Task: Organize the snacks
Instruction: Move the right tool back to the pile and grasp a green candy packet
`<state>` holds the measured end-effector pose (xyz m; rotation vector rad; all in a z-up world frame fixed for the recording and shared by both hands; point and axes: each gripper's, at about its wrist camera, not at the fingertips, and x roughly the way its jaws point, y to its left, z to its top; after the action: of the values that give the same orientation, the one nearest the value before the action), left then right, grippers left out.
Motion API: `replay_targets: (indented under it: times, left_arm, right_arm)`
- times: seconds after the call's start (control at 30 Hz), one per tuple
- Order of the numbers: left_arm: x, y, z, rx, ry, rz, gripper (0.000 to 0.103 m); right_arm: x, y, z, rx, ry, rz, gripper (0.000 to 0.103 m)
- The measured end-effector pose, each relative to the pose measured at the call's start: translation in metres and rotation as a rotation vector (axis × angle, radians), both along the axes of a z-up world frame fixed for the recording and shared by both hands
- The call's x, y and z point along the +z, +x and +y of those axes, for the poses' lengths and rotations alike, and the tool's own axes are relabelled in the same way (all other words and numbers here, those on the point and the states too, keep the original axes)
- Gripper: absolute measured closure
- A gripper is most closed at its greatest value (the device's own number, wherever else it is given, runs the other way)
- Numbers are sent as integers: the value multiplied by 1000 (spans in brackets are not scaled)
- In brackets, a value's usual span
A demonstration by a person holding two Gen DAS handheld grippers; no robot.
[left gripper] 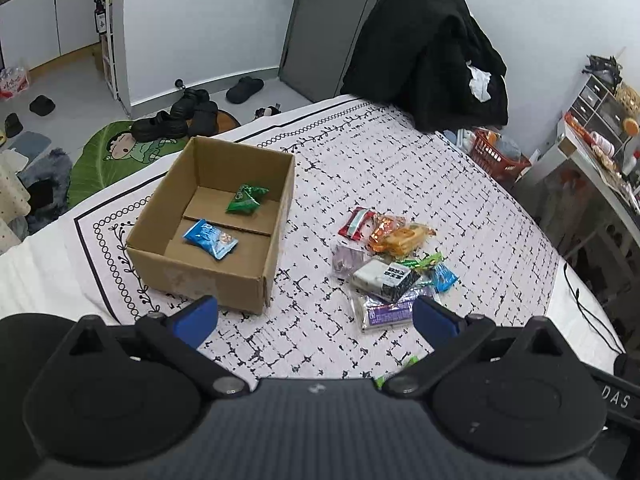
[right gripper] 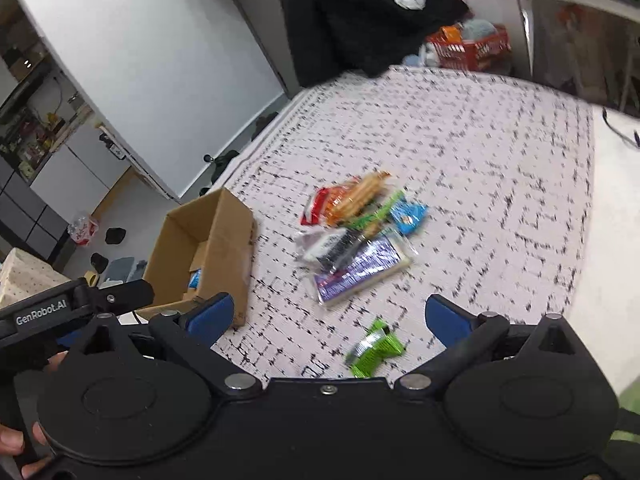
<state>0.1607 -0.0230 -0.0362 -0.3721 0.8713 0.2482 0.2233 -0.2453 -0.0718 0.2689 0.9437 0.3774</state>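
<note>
The snacks lie in a loose heap (left gripper: 390, 264) on the patterned cloth (left gripper: 440, 184) that covers the bench, to the right of an open cardboard box (left gripper: 208, 276) and apart from it. In the heap a red packet (left gripper: 356, 222) sits at the far edge, touching an orange wrapper (left gripper: 396, 236); nearer lie a black-and-white packet (left gripper: 386, 276), a small blue packet (left gripper: 444, 277) and a flat purple-labelled pack (left gripper: 386, 314). Two snacks are already inside the box: a green packet (left gripper: 246, 199) toward the far wall and a blue packet (left gripper: 210, 238) closer in. One more green packet (right gripper: 374, 348) lies alone on the cloth, well apart from the heap and just ahead of the right gripper (right gripper: 328, 316).

The right gripper's jaws stand wide apart with nothing between them; that view is motion-blurred. The left gripper (left gripper: 316, 316) hangs over the near side of the cloth, its jaws also wide apart and empty, one blue finger (left gripper: 196, 318) in front of the box's near corner, the other beside the purple pack. A hand (right gripper: 16, 448) shows at the lower left edge of the right wrist view.

Beyond the bench a black garment (left gripper: 432, 52) drapes over a chair, with a red basket (left gripper: 500, 156) beside it. Dark shoes (left gripper: 180, 116) sit on the floor by a green mat (left gripper: 112, 164).
</note>
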Motion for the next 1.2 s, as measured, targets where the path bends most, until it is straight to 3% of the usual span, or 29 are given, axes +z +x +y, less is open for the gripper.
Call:
replay_targets:
  times: [0.37,0.6,0.7,0.9,1.2]
  left_arm:
    - [-22,14,-18,-10,-46,18,2]
    - [-40,22,-17,-2,-62,32,4]
    - [-50,28,-18,-3,-72,47,8]
    - [-70,39,-19,-6,-107,78,18]
    - [-93,57,-13,19,-159,96,33]
  right_arm:
    - [-35,6,-19,-28,40,91,2]
    - [-65,19,-17,-73,95,209,14]
    - [-73,24,-14,-70,107,238,14]
    - [-96,41,-9,-90,98,316,32]
    - [-128,60,2,-99,112,446,44]
